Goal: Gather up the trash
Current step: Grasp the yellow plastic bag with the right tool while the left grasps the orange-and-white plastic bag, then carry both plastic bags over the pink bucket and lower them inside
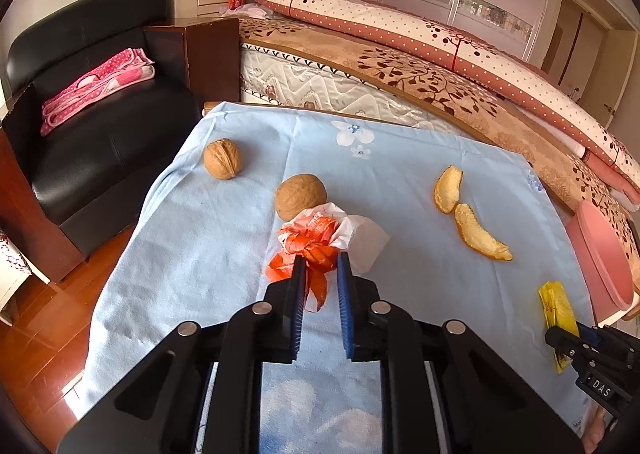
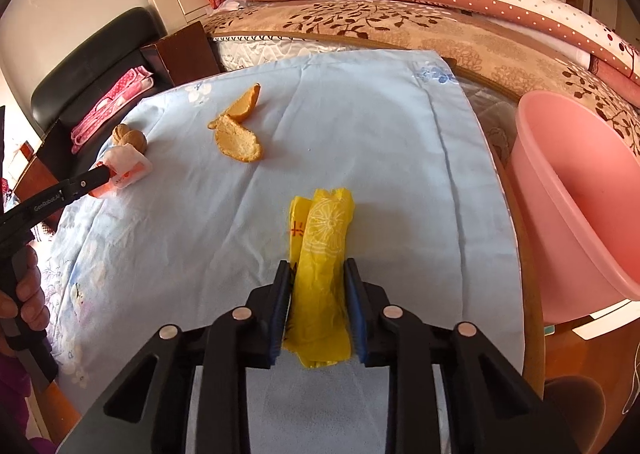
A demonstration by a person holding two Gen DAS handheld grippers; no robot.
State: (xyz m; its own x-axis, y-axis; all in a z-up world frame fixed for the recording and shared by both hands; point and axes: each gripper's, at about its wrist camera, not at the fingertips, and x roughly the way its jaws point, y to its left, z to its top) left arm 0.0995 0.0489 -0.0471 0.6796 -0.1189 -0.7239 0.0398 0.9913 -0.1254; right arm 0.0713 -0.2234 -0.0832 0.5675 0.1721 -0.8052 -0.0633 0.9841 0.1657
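Note:
My left gripper (image 1: 320,260) is shut on an orange and white crumpled wrapper (image 1: 316,238) on the light blue cloth (image 1: 200,238). The wrapper touches a walnut (image 1: 300,196); a second walnut (image 1: 222,158) lies further left. Two pieces of orange peel (image 1: 468,214) lie to the right. My right gripper (image 2: 317,268) is shut on a yellow plastic wrapper (image 2: 322,254) that lies on the cloth (image 2: 360,134). The peel (image 2: 238,134) and the left gripper (image 2: 106,174) with its wrapper also show in the right wrist view.
A pink plastic bin (image 2: 580,190) stands at the table's right edge. A bed with patterned quilts (image 1: 420,38) runs behind the table. A black leather chair (image 1: 92,102) with a pink towel stands to the left. The wooden floor (image 1: 44,334) lies below left.

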